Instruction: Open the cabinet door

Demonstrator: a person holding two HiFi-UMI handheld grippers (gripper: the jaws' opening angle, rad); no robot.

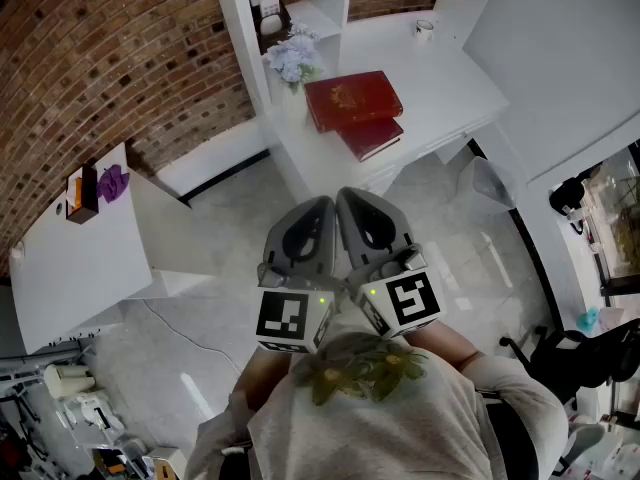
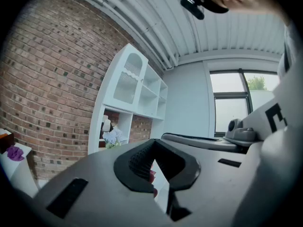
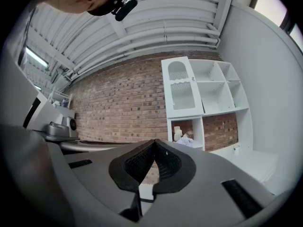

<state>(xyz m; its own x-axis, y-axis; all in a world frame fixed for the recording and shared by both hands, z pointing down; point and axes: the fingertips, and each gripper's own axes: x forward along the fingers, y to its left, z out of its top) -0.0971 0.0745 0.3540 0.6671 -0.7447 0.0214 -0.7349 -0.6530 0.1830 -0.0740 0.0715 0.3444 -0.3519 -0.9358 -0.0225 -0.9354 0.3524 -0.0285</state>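
The left gripper (image 1: 324, 202) and the right gripper (image 1: 346, 195) are held side by side, nearly touching, close in front of the person's chest. Both point level toward a white shelf unit (image 3: 222, 91) against a brick wall (image 1: 100, 58).

Each gripper's own view shows its ribbed black pads meeting at the tip, so both claws are closed together with nothing between them.

The cabinet door (image 3: 182, 91) shows only in the two gripper views. It is a white door with an arched, slatted panel, in the upper left compartment of the shelf unit, and it looks shut and flush with the front. It is well apart from both grippers.

The head view looks down on things below the door. Two red books (image 1: 352, 100) lie overlapping on the white desk (image 1: 450, 88). A bunch of pale flowers (image 1: 295, 60) stands just beside them in the lower shelf opening, and a small cup (image 1: 425, 30) sits further along the desk. This view alone shows a small white table (image 1: 70, 268) to the left, with a dark box (image 1: 82, 193) and a purple thing (image 1: 112, 181) near its far edge.

The left gripper view alone shows a window (image 2: 236, 103) with green outside.
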